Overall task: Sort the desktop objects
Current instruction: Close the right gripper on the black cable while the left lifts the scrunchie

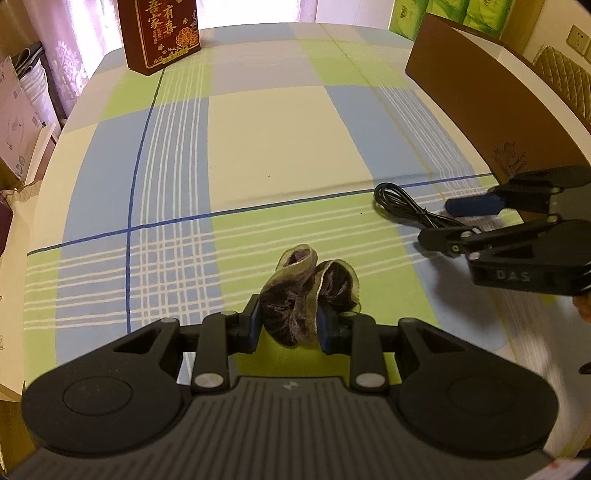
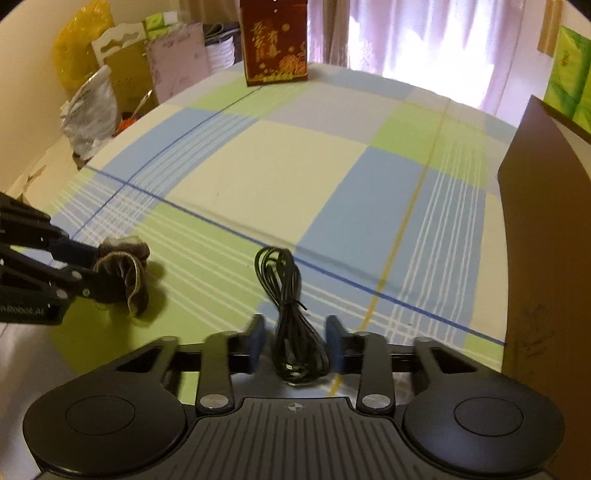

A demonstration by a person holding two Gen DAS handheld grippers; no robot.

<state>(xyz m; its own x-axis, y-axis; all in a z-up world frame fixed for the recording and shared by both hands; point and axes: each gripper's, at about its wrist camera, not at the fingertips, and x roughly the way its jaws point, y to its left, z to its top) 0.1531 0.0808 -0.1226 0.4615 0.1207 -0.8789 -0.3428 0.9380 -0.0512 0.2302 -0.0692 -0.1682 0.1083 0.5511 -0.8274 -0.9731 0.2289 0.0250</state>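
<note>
Left hand-held gripper (image 1: 290, 325): nearly closed, its blue pads pressed on both sides of the scrunchie, pointing steeply down at the tabletop.
Scrunchie (image 1: 308, 291): a dark brown velvet hair tie with a gauzy olive-gold edge, bunched between the left pads; its free loops stuck out past the fingertips over a green square of the cloth. From the right wrist view it (image 2: 123, 273) showed at the far left, held at the tip of the left tool.
Tabletop (image 1: 266, 140): covered with a checked cloth of blue, green and cream squares crossed by white and dark blue lines.
Red box (image 1: 159, 33): upright at the far edge of the tabletop, with gold characters and a flower print, well apart from both tools.
Cable (image 2: 291, 314): a black cord coiled into a long bundle, lying on the cloth to the right of the scrunchie, its near end between the right fingers.
Right hand-held gripper (image 2: 295, 341): jaws partly open, one blue pad on each side of the cable bundle with a small gap visible on both sides; not gripping it.
Brown box (image 1: 491, 110): a plain cardboard wall standing along the right edge of the tabletop, near the right tool.
</note>
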